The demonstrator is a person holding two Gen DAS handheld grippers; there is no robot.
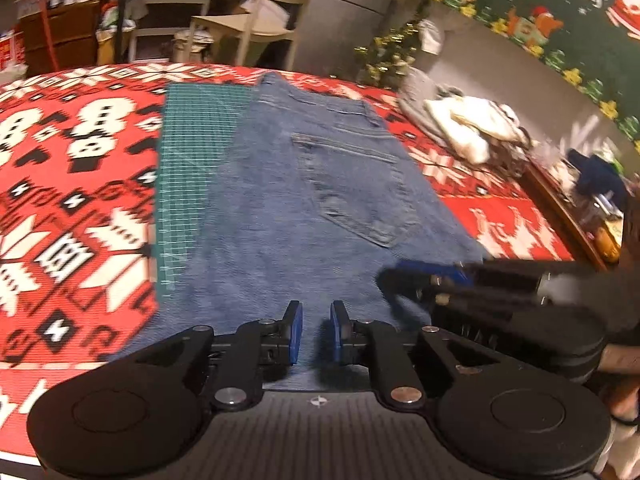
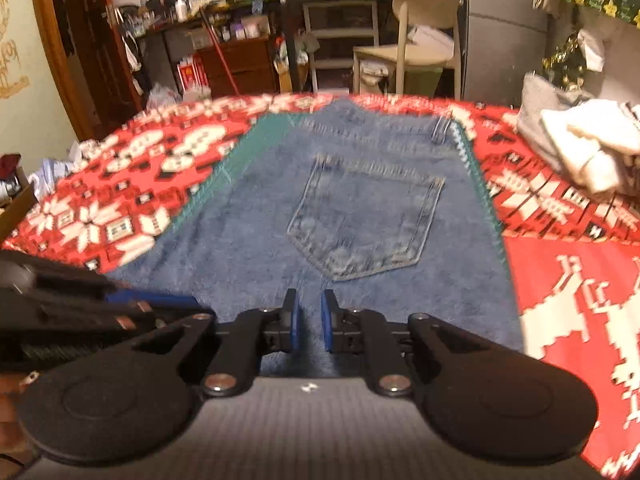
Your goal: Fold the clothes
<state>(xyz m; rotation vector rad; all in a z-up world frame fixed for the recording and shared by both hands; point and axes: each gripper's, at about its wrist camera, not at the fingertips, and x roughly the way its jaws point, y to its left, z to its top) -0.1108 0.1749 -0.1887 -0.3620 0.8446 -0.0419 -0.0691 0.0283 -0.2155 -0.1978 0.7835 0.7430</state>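
Blue jeans [image 1: 304, 200] lie flat on a green cutting mat [image 1: 192, 152], back pocket [image 1: 352, 184] up, waistband at the far end. My left gripper [image 1: 316, 334] hovers over the near part of the denim, jaws slightly apart and empty. The right gripper shows at its right [image 1: 432, 280], blurred. In the right wrist view the jeans [image 2: 340, 208] fill the middle with the pocket [image 2: 364, 224] ahead. My right gripper [image 2: 310, 322] is slightly open and empty over the near denim. The left gripper [image 2: 120, 304] is at the left.
A red and white Christmas tablecloth [image 1: 80, 200] covers the table. A pile of white and grey clothes [image 1: 464, 128] lies at the far right, also in the right wrist view [image 2: 580, 144]. A chair [image 2: 420, 36] and cluttered shelves stand beyond the table.
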